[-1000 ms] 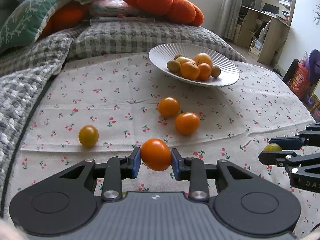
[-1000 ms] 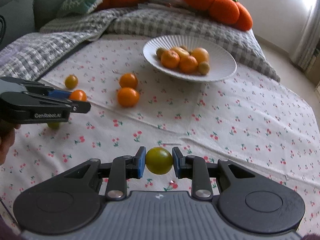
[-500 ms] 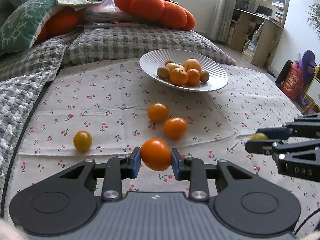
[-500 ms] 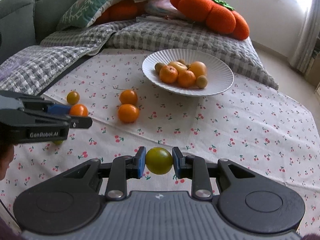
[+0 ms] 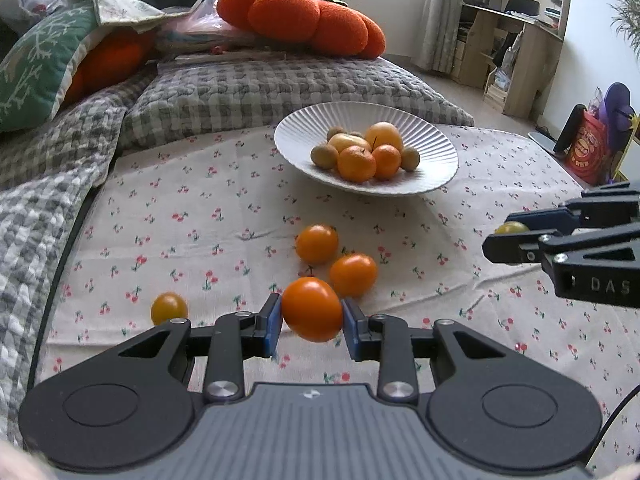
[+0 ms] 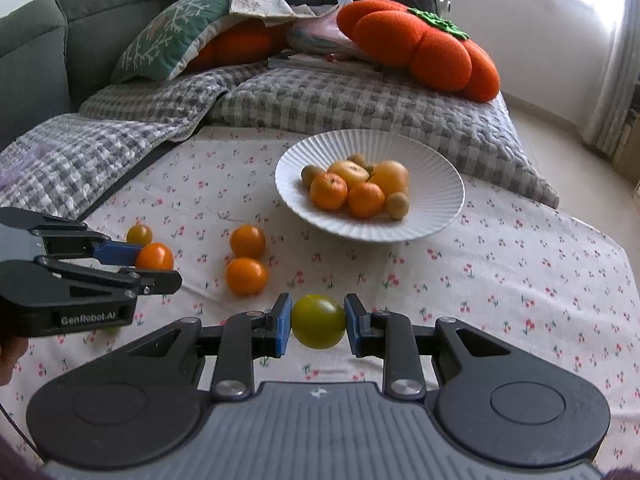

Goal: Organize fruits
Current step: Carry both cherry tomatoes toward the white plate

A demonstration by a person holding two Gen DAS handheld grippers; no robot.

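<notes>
Short of the plate [image 5: 366, 148], left gripper [image 5: 311, 322] pinching an orange tomato [image 5: 312, 309] and right gripper [image 6: 318, 324] a green one [image 6: 318, 321] (both smooth, round) risk slipping.

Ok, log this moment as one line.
left gripper: shut on orange tomato | right gripper: shut on green tomato | white plate: not reached

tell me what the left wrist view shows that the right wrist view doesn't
Only the left wrist view shows the wooden desk by the curtain and the red bag on the floor. Only the right wrist view shows the grey sofa back. Both show the white plate of fruit, two loose orange fruits on the cloth, a small yellow fruit, the left gripper shut on an orange tomato, and the right gripper shut on a green tomato.
</notes>
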